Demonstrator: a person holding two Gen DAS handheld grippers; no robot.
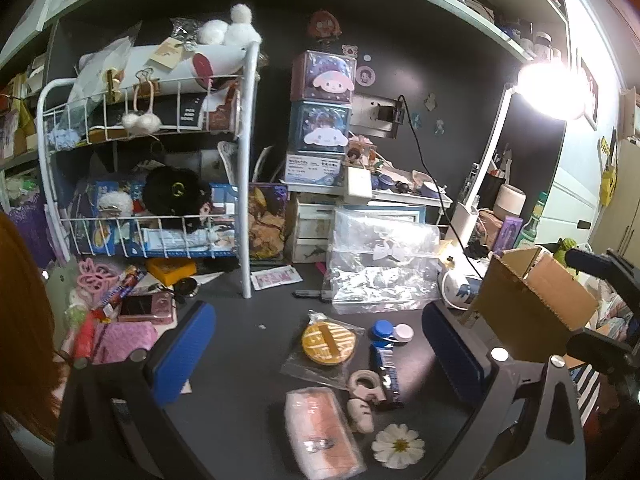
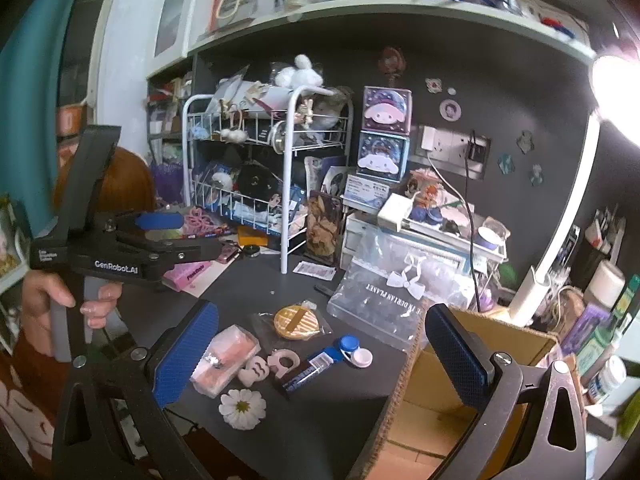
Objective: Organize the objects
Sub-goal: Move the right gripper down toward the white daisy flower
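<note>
Small items lie loose on the dark desk point(image 1: 248, 344): a round yellow piece in a clear bag point(image 1: 328, 344) point(image 2: 298, 322), a blue-and-white lens case point(image 1: 392, 332) point(image 2: 356, 352), a dark blue packet point(image 1: 386, 374) point(image 2: 308, 372), a peach tissue pack point(image 1: 320, 432) point(image 2: 226, 360), pale pink ring-shaped pieces point(image 1: 362, 388) point(image 2: 268, 366) and a white daisy point(image 1: 398, 446) point(image 2: 243, 408). My left gripper point(image 1: 318, 320) hovers above them, open and empty. My right gripper point(image 2: 323, 312) is open too, its right finger over an open cardboard box point(image 2: 460, 400) point(image 1: 536, 296).
A white wire rack point(image 1: 244, 200) crammed with plush toys stands at the back left. Beside it are stacked character boxes point(image 1: 324, 112), a clear zip bag point(image 1: 380, 256) and a lit desk lamp point(image 1: 552, 88). Pink clutter point(image 1: 132, 312) fills the desk's left. A hand point(image 2: 60, 292) holds the left gripper.
</note>
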